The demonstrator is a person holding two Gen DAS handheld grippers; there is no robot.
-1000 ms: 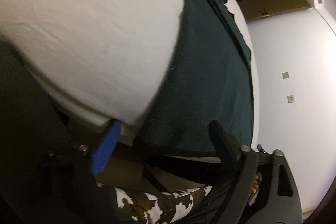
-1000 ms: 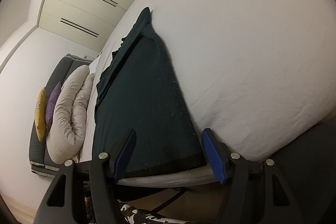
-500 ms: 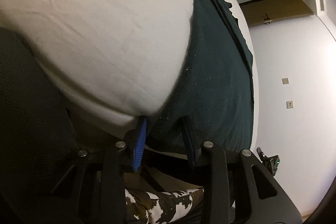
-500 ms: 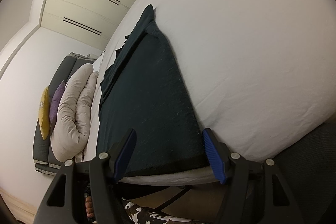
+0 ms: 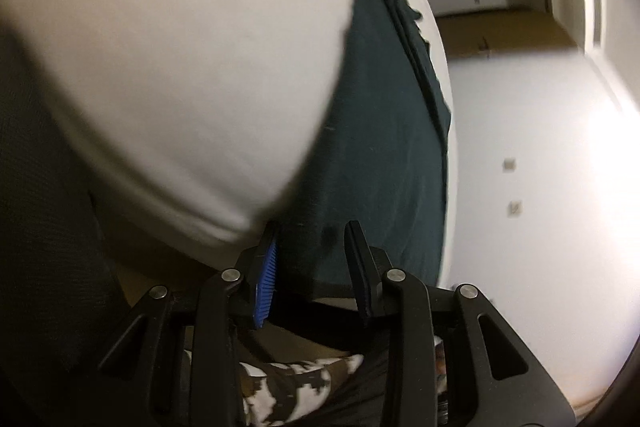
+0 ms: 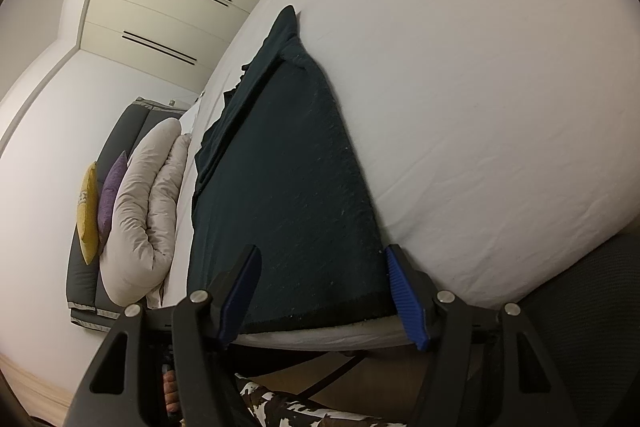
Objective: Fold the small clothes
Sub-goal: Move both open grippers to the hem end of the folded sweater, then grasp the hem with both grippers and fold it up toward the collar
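A white-sheeted bed [image 6: 480, 87] carries a flat dark green garment [image 6: 288, 187].

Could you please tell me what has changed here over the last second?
The left hand-held gripper narrowed its jaws around the near corner of the dark green garment. The right hand-held gripper stayed wide at the other near corner, and the garment stayed flat on the white bed.

Garment [image 6: 288, 187]: lies flat on the bed [image 6: 480, 107], its near hem at the bed's near edge. Left gripper [image 5: 312, 251]: at the hem's left corner, fabric between its fingers. Right gripper [image 6: 324, 291]: at the hem's right corner, one finger on each side. Duvet [image 6: 144, 203] and cushions [image 6: 98, 203]: left of the garment, against the headboard [image 6: 120, 131].
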